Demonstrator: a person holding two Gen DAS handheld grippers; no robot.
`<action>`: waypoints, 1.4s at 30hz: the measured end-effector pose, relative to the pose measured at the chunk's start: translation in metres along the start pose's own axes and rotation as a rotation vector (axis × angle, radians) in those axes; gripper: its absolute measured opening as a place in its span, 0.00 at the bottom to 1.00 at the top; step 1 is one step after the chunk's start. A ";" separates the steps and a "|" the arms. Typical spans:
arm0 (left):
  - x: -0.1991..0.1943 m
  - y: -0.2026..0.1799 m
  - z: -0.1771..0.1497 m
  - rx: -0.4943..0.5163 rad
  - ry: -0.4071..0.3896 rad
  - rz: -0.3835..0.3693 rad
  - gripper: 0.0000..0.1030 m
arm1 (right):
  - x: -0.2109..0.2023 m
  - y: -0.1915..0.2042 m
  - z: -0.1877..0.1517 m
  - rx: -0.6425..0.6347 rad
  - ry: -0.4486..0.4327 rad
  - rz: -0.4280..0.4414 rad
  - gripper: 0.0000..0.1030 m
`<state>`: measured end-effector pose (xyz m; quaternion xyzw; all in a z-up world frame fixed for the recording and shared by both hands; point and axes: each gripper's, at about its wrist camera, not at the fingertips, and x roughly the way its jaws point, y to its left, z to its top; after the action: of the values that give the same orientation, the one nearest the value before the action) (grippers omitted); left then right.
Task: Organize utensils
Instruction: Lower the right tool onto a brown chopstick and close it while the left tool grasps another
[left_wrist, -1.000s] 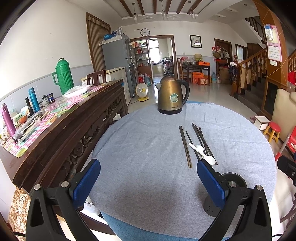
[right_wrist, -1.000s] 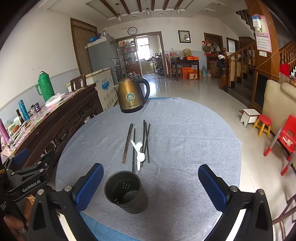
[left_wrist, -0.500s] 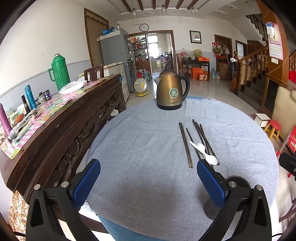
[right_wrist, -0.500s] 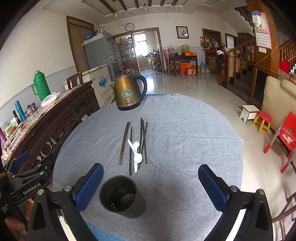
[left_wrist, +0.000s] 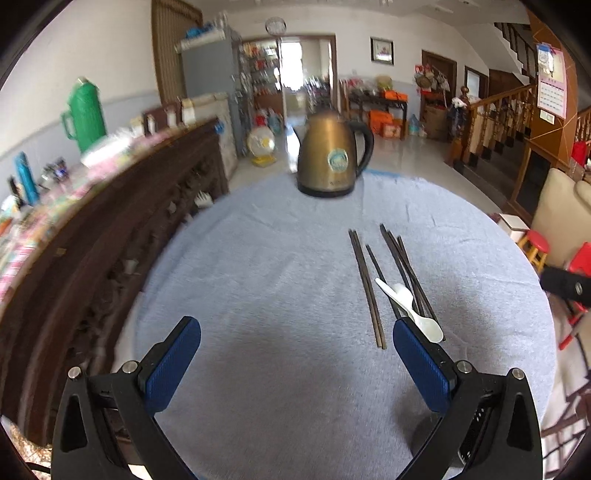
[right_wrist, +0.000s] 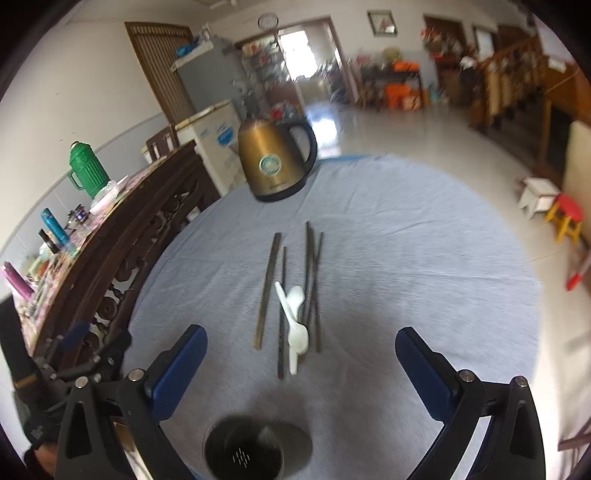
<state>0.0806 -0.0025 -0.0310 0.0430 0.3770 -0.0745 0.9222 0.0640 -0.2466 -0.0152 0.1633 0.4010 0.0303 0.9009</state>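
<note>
Right wrist view puts my right hand-held gripper (right_wrist: 301, 373) spread wide and empty, above the dark holder (right_wrist: 258, 448) at the counter's (right_wrist: 424, 258) near edge. Chopsticks (right_wrist: 312, 284) and 2 white spoons (right_wrist: 293, 317) lie just beyond, overlapping. My left hand-held gripper (left_wrist: 295, 365) is wide too. I judge a spoon should go first, pinched mid-handle, clear of the sticks beneath.

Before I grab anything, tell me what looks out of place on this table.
The chopsticks lie loose on the grey tablecloth, fanned at slightly different angles. Two white spoons rest across them. The dark utensil holder stands with nothing visible inside. Nothing looks spilled or broken; the kettle stands upright.
</note>
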 end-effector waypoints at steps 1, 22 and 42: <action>0.011 0.002 0.004 -0.002 0.024 -0.016 1.00 | 0.011 -0.002 0.008 0.008 0.021 0.020 0.97; 0.198 -0.012 0.063 0.009 0.345 -0.205 0.46 | 0.270 -0.026 0.116 0.167 0.302 0.171 0.40; 0.271 -0.056 0.107 0.054 0.391 -0.217 0.46 | 0.258 -0.067 0.099 0.152 0.281 0.220 0.05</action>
<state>0.3362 -0.1007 -0.1462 0.0403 0.5490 -0.1735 0.8166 0.3055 -0.2886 -0.1583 0.2680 0.5035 0.1207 0.8125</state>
